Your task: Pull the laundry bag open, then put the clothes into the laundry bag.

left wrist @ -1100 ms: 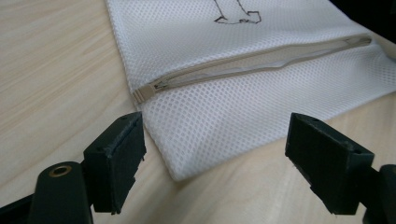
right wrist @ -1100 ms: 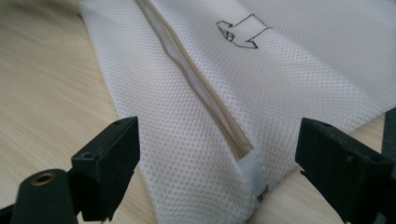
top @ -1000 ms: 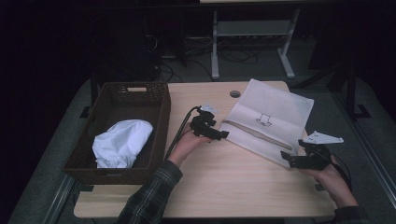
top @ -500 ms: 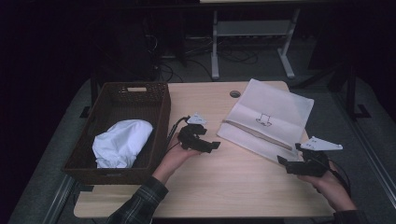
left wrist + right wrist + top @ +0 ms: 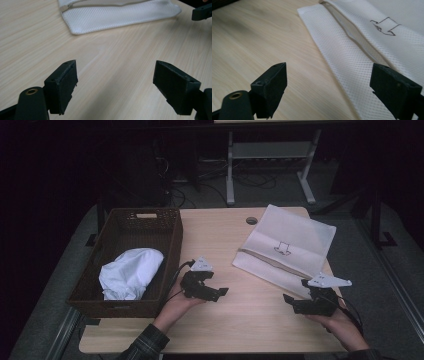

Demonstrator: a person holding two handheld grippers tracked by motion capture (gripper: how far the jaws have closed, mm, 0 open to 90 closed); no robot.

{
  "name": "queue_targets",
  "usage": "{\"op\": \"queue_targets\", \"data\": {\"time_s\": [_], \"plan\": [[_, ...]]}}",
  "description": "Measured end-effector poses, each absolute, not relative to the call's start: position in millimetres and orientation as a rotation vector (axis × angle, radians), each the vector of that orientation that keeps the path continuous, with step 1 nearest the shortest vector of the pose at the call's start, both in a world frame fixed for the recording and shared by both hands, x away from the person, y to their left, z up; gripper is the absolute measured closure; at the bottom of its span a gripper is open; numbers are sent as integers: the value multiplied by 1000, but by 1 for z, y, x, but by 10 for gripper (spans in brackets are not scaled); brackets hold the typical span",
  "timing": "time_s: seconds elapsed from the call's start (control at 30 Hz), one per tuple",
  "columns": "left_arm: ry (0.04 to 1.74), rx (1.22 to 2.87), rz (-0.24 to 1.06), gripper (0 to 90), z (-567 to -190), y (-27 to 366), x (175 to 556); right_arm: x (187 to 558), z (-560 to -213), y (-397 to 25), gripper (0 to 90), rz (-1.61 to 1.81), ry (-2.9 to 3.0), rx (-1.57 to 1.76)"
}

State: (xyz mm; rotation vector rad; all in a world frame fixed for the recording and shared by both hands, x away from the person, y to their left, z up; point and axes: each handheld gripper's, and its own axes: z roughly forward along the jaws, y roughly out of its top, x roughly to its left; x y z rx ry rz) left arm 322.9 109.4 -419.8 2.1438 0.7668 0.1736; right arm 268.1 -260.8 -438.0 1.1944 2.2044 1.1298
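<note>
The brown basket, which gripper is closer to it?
Left. The left gripper sits just right of the brown basket on the table, while the right gripper is far off, by the white mesh bag.

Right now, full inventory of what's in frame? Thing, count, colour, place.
Mesh bag: 1, white, with a zip and a small printed mark, flat on the table's right half.
Basket: 1, dark brown woven, on the table's left side.
Cloth: 1, white, bunched up inside the basket.
Table: 1, light wood, with a round hole near the far edge.
Desk frame: 1, light grey, on the floor behind the table.
Left tongs: 1, black, open, over bare wood beside the basket, holding nothing.
Right tongs: 1, black, open, by the bag's near edge, holding nothing.
Hands: 2, one on each pair of tongs, coming in from the bottom edge.
</note>
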Motion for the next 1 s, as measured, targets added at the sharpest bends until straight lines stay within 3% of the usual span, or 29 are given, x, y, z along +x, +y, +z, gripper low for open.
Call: {"op": "queue_targets", "data": {"time_s": [1.0], "plan": [[798,2049,197,182,-426,139,289,265,-458,-183,141,1217,2387,1070]]}}
